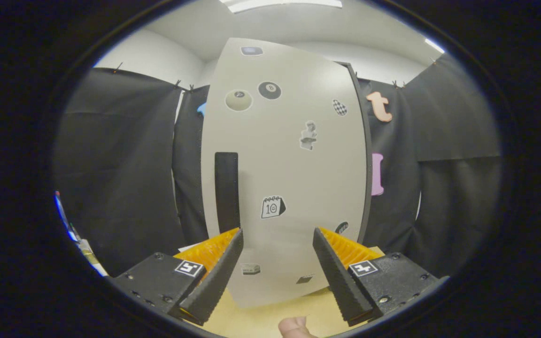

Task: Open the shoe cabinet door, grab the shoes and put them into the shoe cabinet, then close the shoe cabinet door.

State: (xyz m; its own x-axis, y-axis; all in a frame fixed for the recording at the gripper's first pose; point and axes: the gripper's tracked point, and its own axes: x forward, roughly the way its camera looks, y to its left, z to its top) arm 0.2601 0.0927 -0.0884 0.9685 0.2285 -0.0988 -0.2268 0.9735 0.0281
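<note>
The shoe cabinet door [294,178] stands shut just beyond our gripper [277,234], stickered, its black handle [227,190] left. We see the fingers wide apart, holding nothing, level above the worktop [270,314].

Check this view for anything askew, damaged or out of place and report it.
Nothing stands out. The shoe cabinet door stands shut and undamaged, its black handle straight, stickers flat on it. The gripper is open, empty, just short of the door. A fingertip shows below.
</note>
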